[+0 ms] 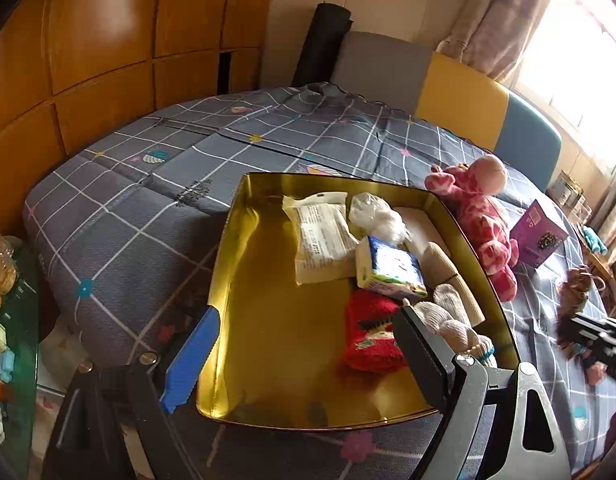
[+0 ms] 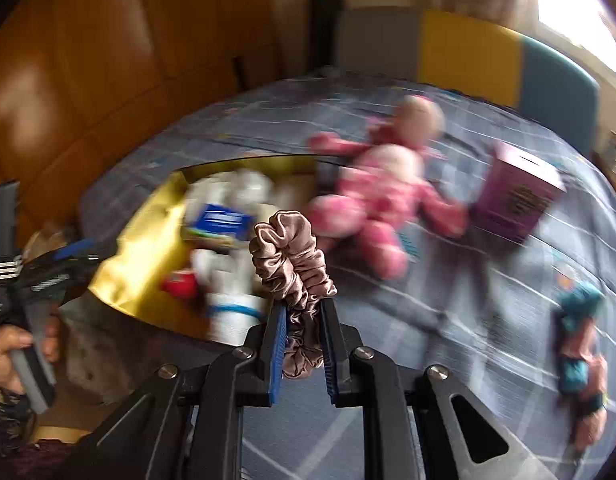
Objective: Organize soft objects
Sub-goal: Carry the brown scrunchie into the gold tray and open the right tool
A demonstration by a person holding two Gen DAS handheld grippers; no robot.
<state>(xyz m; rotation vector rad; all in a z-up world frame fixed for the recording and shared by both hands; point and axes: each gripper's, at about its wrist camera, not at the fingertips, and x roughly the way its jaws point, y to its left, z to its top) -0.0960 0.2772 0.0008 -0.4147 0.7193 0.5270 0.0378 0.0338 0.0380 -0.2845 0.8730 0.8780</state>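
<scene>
Pinched between the blue pads of the right hand-held gripper (image 2: 304, 344) is a dusty-pink satin scrunchie (image 2: 292, 264); the jaws are closed tight on its lower folds and the rest of it stands up above the fingertips. Behind it, blurred, the gold tray (image 2: 148, 248) lies on the bed (image 2: 447, 320), which is covered with a grey checked quilt.

From the left wrist view, the left hand-held gripper (image 1: 304, 356) has its jaws spread wide with nothing between them, one blue pad outside the tray's (image 1: 268, 360) left wall and the black one over its right side. Inside the tray sit a cream packet (image 1: 323, 236), a clear crumpled bag (image 1: 377, 216), a tissue pack (image 1: 391, 268), a red knitted sock (image 1: 367, 336) and pale rolled socks (image 1: 447, 312).

Just beside the tray's right wall lies a pink spotted plush toy (image 1: 479, 216), and near it a purple box (image 1: 537, 232). Further right on the quilt, in the right wrist view, lies a blurred teal and pink soft thing (image 2: 579, 344). A hand (image 2: 12, 352) grips the left gripper's handle at that view's left edge.
</scene>
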